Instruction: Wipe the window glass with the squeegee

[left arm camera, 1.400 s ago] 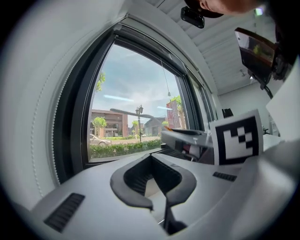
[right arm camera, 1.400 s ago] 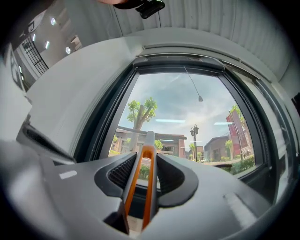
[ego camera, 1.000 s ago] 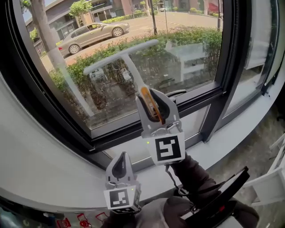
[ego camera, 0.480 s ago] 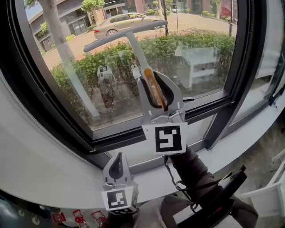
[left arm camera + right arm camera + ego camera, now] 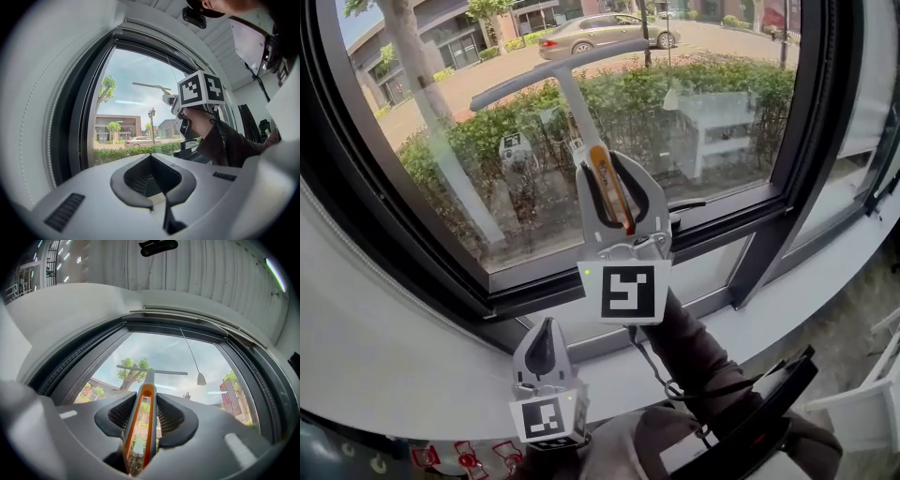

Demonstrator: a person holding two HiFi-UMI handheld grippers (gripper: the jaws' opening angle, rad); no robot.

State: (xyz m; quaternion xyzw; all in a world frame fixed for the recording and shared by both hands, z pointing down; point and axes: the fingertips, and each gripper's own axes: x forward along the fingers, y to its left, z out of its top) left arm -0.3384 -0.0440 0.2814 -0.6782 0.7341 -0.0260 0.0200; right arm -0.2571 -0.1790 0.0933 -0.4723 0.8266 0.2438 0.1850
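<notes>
Clamping squeegee (image 5: 570, 101) in right tool (image 5: 606, 178) | shaft points up along glass (image 5: 712, 112), blade crosswise | left tool (image 5: 545, 328) closed, empty

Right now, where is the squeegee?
Head view, centre: the squeegee is held by its handle in the right gripper, its blade up high by the window glass.

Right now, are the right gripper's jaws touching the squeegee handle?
Touching. In the right gripper view, the right gripper has its jaws clamped on both sides of the squeegee handle.
</notes>
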